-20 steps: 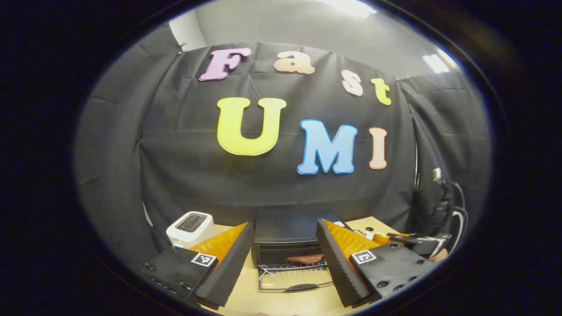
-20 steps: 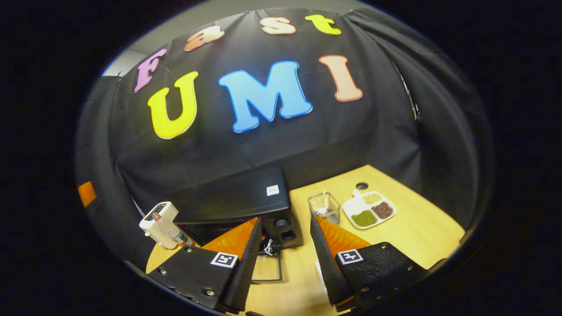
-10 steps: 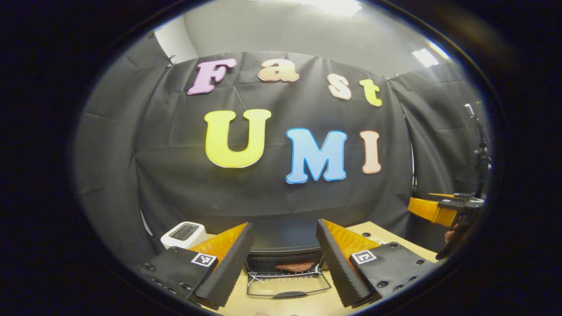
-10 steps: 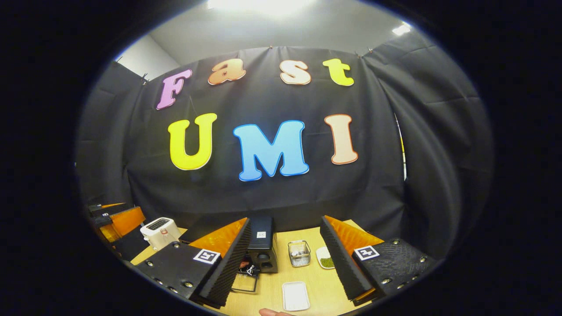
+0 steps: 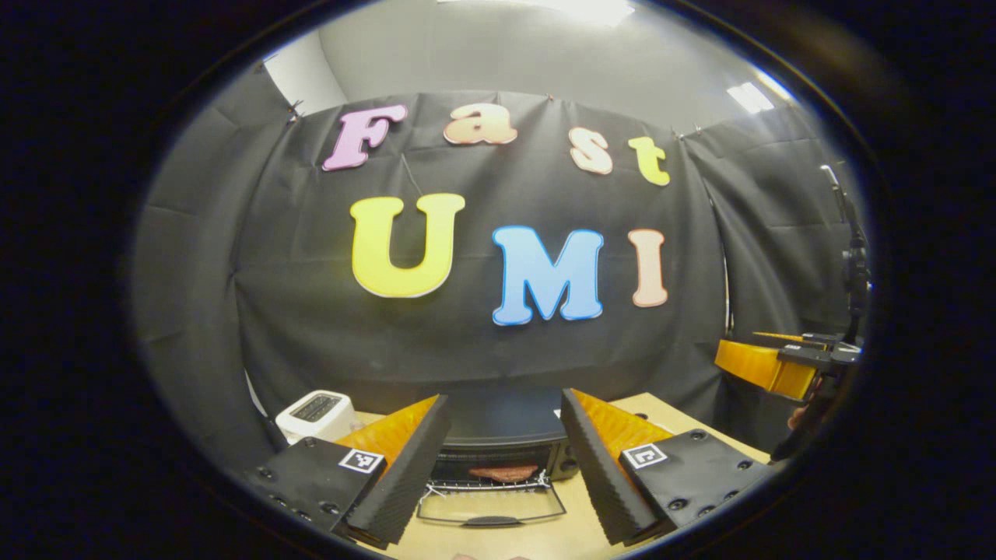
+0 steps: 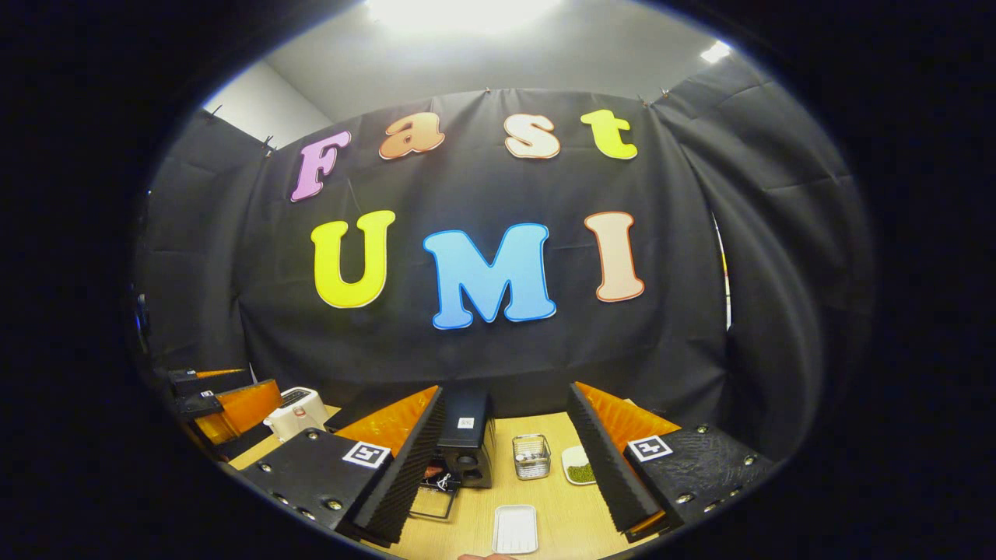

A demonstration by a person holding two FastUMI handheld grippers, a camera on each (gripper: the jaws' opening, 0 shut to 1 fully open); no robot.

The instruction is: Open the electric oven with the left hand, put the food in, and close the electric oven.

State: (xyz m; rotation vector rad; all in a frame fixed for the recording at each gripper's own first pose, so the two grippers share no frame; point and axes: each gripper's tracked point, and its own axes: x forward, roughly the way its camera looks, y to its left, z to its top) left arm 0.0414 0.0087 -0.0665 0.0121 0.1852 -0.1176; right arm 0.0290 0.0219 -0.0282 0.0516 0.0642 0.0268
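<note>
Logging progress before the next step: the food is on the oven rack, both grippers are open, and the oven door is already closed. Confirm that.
Not quite: the oven door is not closed; it lies folded down flat in front of the oven, as the left gripper view shows. The rest holds: the food sits on the rack inside, and the left gripper and right gripper are both open.

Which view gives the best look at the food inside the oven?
The left gripper view: it faces the open oven head-on, so the reddish food lies plain on the rack above the lowered door. In the right gripper view the oven stands sideways and the food is a small reddish sliver beside a finger.
</note>
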